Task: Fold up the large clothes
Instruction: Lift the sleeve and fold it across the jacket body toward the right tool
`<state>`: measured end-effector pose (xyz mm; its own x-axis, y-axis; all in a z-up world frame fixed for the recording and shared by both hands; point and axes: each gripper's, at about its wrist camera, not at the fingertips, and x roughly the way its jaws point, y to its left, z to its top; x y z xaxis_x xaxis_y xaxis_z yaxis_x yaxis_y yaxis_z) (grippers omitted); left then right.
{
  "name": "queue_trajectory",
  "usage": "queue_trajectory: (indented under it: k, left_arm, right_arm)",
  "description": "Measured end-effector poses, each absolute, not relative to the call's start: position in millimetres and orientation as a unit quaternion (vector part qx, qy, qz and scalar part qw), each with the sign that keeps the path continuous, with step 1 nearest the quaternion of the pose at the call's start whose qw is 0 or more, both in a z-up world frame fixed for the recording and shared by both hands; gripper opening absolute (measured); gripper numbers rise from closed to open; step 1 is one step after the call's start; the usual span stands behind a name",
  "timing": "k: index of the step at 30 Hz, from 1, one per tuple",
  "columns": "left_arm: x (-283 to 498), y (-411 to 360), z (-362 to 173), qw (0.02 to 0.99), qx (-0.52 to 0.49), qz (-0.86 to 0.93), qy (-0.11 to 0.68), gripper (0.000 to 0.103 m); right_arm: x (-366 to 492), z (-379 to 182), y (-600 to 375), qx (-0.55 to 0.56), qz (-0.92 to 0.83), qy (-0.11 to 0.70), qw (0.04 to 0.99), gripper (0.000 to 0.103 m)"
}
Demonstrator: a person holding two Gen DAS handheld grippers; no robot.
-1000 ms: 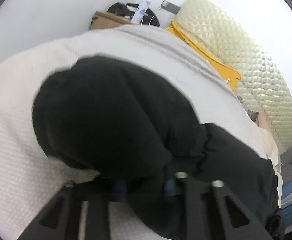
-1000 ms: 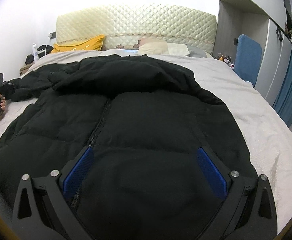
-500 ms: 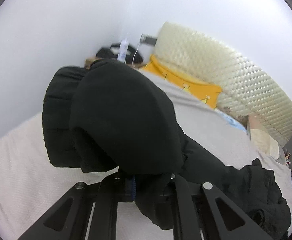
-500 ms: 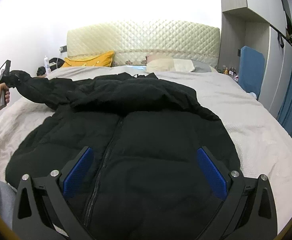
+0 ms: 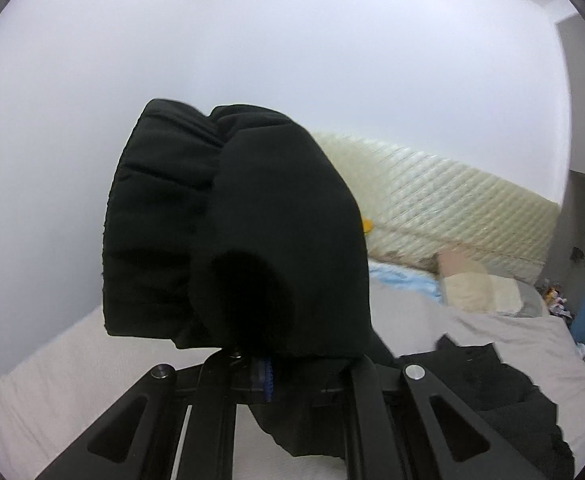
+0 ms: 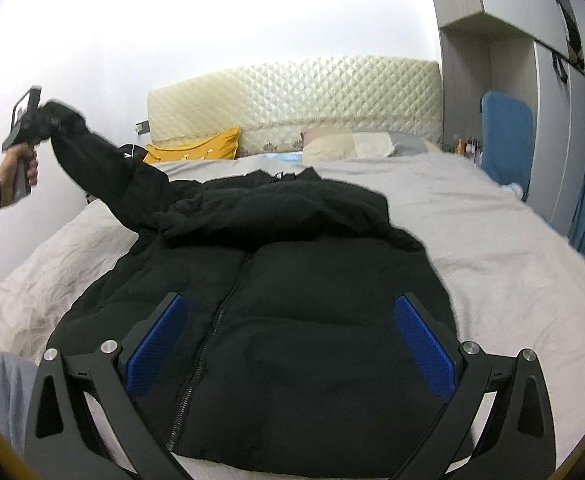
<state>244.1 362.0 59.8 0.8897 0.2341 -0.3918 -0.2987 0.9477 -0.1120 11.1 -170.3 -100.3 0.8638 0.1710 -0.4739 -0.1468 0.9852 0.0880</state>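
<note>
Black puffer jacket (image 6: 276,304) lies front-up, apparently zipped, one sleeve (image 6: 104,168) raised.

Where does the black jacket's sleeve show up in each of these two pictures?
Left wrist view: the sleeve fills the centre, its cuff clamped in the left gripper, lifted against the white wall.
Right wrist view: the sleeve is at upper left, rising from the jacket to the left gripper; the right gripper hovers open.
Shared landmark: the quilted headboard.
</note>
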Motion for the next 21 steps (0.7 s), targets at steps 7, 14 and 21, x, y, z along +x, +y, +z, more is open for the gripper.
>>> queue_trajectory:
  k: [7, 14, 21]
  left_arm:
    - [248.4, 253.3, 115.1, 0.979, -0.016, 0.077, 0.189, 0.010]
    - [251.9, 124.1, 128.1, 0.981, 0.050, 0.012, 0.187, 0.010]
    - [263.7, -15.0, 75.6, 0.965, 0.101, -0.098, 0.222, 0.010]
  right_arm:
    - [-6.9, -84.1, -198.3, 0.023, 0.081, 0.221, 0.972, 0.103]
    - [-16.4, -82.4, -237.1, 0.032, 0.069, 0.227, 0.971, 0.103]
    - [-23.4, -80.4, -259.9, 0.047, 0.056, 0.221, 0.973, 0.103]
